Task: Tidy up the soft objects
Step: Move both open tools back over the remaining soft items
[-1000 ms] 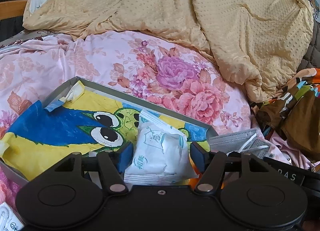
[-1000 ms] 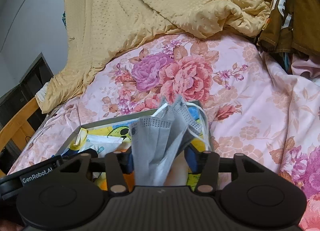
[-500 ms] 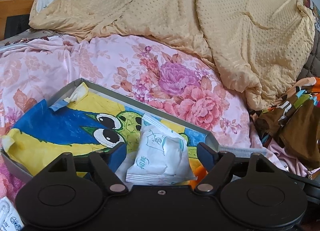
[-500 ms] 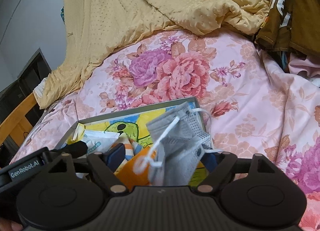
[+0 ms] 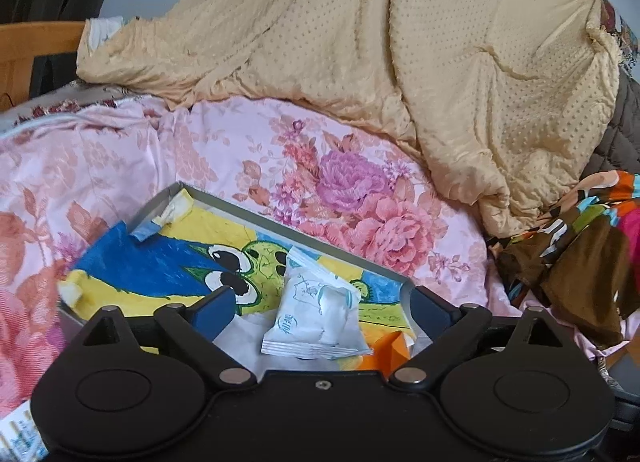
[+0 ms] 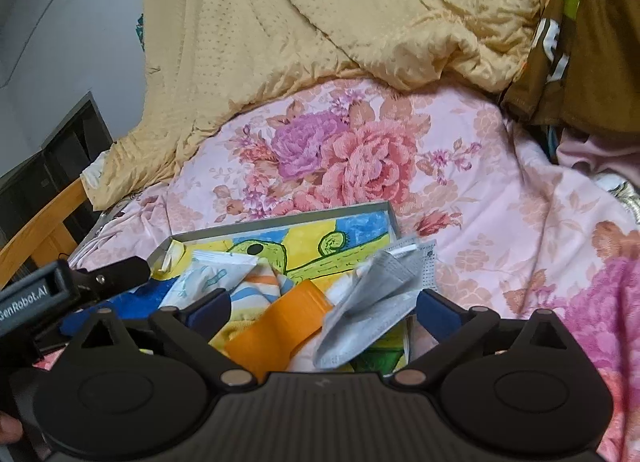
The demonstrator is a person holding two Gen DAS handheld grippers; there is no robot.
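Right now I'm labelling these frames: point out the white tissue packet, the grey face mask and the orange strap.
white tissue packet (image 5: 316, 318), left wrist view, middle of its printed front.
grey face mask (image 6: 368, 314), right wrist view, its pleated middle.
orange strap (image 6: 280, 326), right wrist view, its flat upper face.

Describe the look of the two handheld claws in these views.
Both the left claw and right claw share one build: a matte black body with two round discs, angular black link arms on silver pivot pins, and dark blue pads. The left unit's side bears white "GenRobot.AI" lettering.
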